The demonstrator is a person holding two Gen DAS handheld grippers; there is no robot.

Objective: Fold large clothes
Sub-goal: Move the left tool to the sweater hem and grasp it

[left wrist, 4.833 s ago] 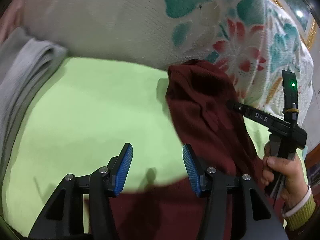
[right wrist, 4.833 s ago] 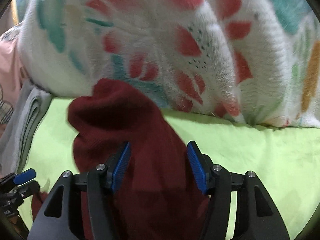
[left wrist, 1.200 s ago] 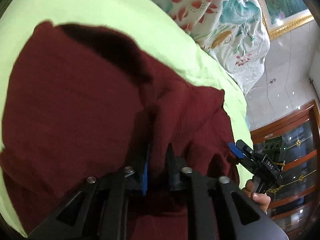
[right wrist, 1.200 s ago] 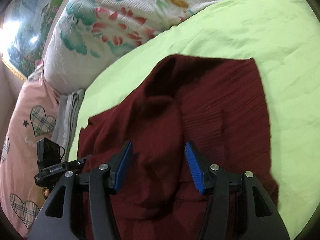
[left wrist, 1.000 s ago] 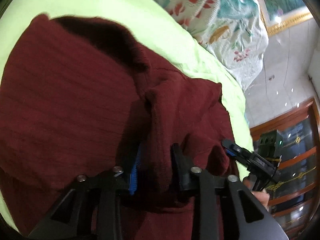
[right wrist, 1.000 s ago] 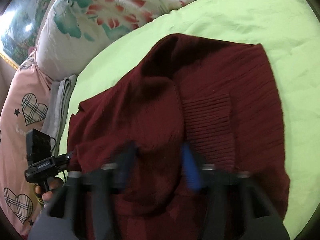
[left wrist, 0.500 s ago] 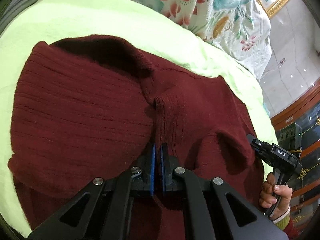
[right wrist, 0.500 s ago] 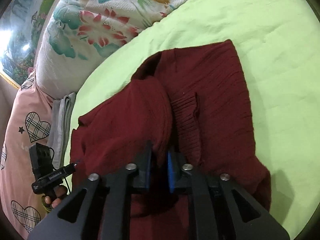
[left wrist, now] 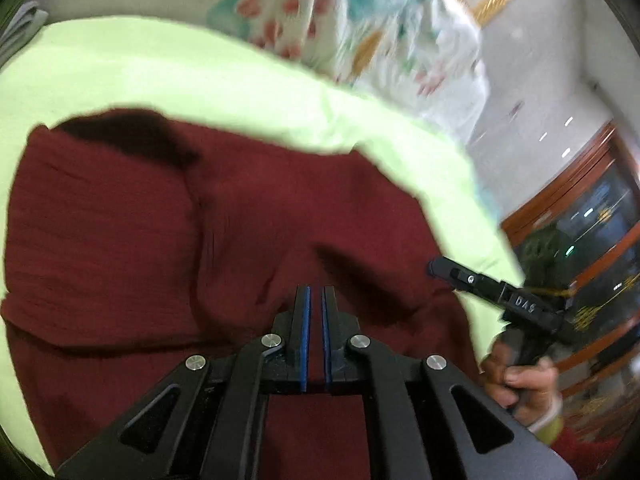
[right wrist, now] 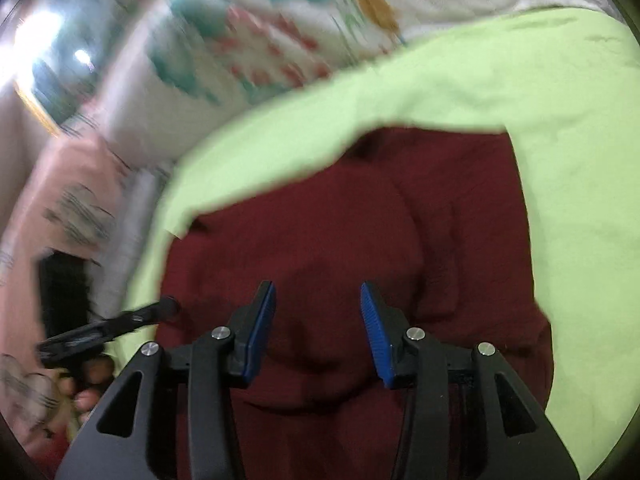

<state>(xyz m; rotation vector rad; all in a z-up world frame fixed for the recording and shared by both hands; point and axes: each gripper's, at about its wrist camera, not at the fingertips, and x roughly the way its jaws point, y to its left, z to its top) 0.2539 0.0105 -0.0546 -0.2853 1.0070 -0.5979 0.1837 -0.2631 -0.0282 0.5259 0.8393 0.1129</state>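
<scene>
Dark red ribbed knit sweater (left wrist: 168,240) lies bunched and partly folded on the light green bed sheet (left wrist: 200,76), floral white quilt (left wrist: 360,20) behind it. Left gripper (left wrist: 315,292) has its blue pads nearly together above the sweater, only a thin gap, no cloth seen pinched between them. Right gripper (right wrist: 318,292) is opening, jaws apart over the sweater, nothing held; both frames blurred.
</scene>
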